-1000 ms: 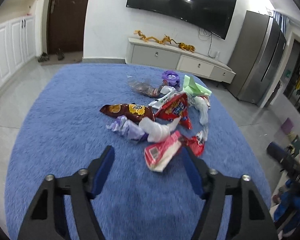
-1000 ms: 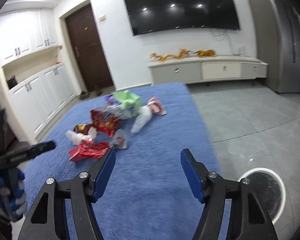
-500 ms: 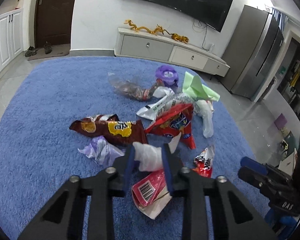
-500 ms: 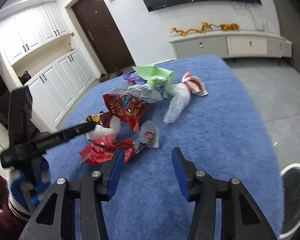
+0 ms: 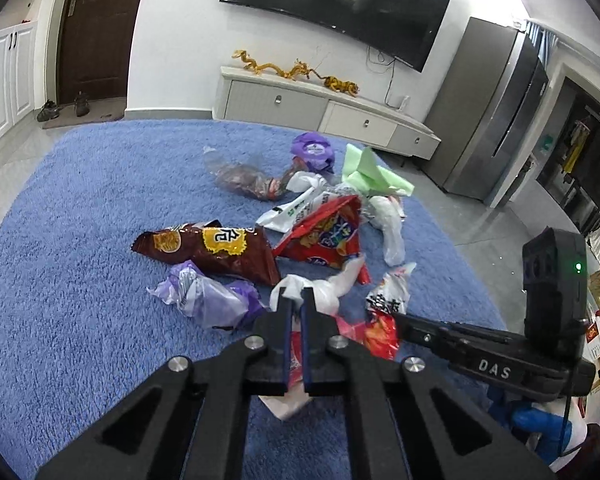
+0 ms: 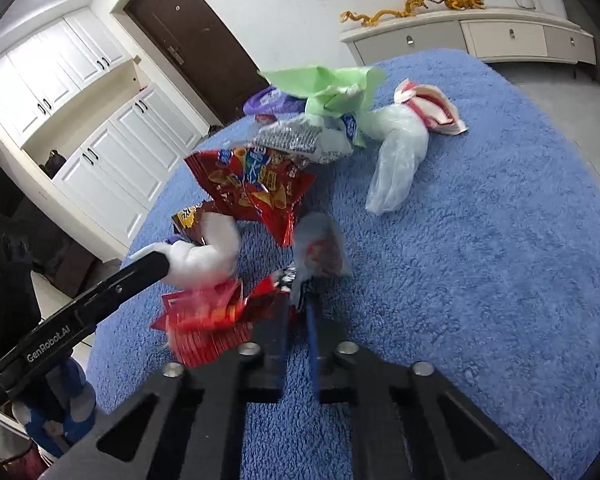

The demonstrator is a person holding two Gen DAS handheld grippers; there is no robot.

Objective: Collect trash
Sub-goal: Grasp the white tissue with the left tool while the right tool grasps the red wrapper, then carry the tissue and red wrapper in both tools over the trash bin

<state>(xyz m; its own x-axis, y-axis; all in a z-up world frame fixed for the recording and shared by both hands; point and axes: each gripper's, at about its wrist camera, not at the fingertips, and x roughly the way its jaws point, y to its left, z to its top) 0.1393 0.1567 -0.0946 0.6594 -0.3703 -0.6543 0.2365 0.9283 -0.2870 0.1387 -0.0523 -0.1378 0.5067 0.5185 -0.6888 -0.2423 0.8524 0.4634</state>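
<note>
The left gripper [image 5: 296,300] has its jaws pinched together on a white crumpled wrapper [image 5: 320,290] at the near edge of the trash pile. Just to its right, the right gripper [image 6: 300,300] is clamped on a small pale packet [image 6: 320,248] beside a red foil wrapper [image 6: 204,320]. Both held pieces lie straight ahead of the fingertips, so lifting looks like the coming move. Farther away on the blue rug [image 5: 80,208] lie a brown chip bag [image 5: 212,252], a red chip bag [image 5: 328,236] and a green paper [image 5: 372,176].

Bright ceiling spots glare on TV [image 5: 336,4]; strong fisheye vignette, wrappers [image 6: 204,312] motion-blurred (right wrist view esp.).
</note>
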